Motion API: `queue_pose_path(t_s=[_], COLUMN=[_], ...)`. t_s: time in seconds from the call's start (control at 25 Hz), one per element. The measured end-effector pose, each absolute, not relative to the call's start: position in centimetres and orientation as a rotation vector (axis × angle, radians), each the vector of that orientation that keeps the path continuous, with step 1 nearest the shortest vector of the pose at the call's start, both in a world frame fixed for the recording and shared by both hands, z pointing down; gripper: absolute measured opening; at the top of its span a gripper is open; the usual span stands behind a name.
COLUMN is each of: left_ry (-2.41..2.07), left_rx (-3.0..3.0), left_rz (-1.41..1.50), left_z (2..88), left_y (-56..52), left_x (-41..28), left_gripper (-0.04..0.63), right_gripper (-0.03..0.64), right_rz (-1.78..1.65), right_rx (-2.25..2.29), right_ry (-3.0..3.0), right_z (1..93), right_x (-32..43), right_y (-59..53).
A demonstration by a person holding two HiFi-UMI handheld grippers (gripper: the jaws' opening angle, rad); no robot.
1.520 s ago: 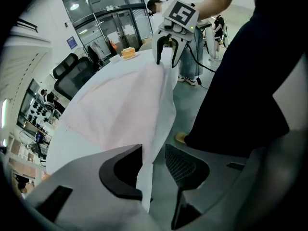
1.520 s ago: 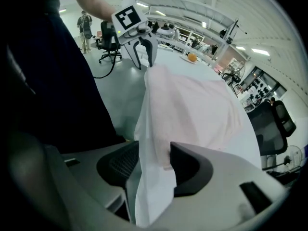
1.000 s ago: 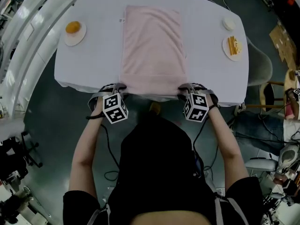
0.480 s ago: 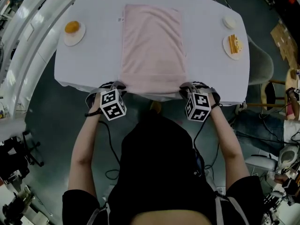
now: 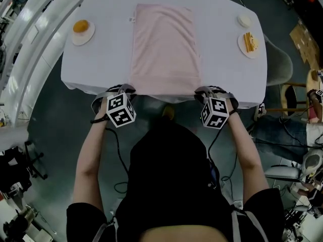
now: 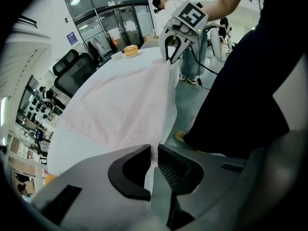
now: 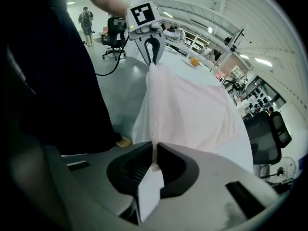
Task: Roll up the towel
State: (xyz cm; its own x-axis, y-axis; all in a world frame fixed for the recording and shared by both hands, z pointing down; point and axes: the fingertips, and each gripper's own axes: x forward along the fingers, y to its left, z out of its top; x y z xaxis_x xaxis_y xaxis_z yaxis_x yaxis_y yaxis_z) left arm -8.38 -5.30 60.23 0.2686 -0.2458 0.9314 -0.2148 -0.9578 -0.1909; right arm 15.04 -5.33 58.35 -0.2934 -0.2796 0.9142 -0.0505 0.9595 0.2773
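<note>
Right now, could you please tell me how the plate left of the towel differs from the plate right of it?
The left plate holds one round orange thing; the right plate holds a few yellow and orange strips. The left plate stands alone; the right plate has a small white dish just beyond it. Both are round, white and sit on the white tablecloth, one each side of the towel.

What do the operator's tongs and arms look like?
Both left tongs and right tongs: grey bodies, black ribbed pads, each with a white cube of black square markers and a black cable. Black short-sleeved top. Both jaws have just been closing, towel between them.
</note>
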Motion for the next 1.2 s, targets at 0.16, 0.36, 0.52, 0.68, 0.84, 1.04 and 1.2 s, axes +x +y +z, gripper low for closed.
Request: queue_pose_path(t_s=[0.16, 0.36, 0.52, 0.68, 0.84, 1.04, 1.2], left_ry=[0.435, 0.403, 0.379, 0.402, 0.459, 0.524, 0.574], left_rx=[-2.476, -2.475, -2.476, -2.488, -2.502, -2.493, -2.485], left_rz=[-1.827, -1.829, -1.823, -1.799, -1.757, -1.719, -1.707], left_z=[60.0, 60.0, 60.3, 59.7, 58.5, 56.9, 56.3], left_y=[-3.3, -0.6, 1.3, 1.6, -0.2, -3.5, -6.5], left_x=[-8.6, -8.9, -8.9, -9.0, -9.0, -9.2, -9.1], left_gripper=[0.048, 0.048, 0.048, 0.048, 0.048, 0.048, 0.048], right_gripper=[0.034, 0.034, 0.034, 0.034, 0.034, 0.035, 0.035], right_rz=[-0.228, -0.217, -0.208, -0.205, -0.208, -0.223, -0.233], right_rx=[0.249, 0.244, 0.228, 0.236, 0.263, 0.317, 0.324], right_ry=[-1.861, -1.856, -1.855, -1.865, -1.879, -1.896, -1.886], right_z=[57.9, 57.8, 58.0, 57.4, 56.4, 54.7, 54.3], right_x=[14.8, 14.5, 14.5, 14.4, 14.3, 14.1, 14.3], right_y=[-3.5, -0.8, 1.2, 1.4, -0.5, -4.0, -6.8])
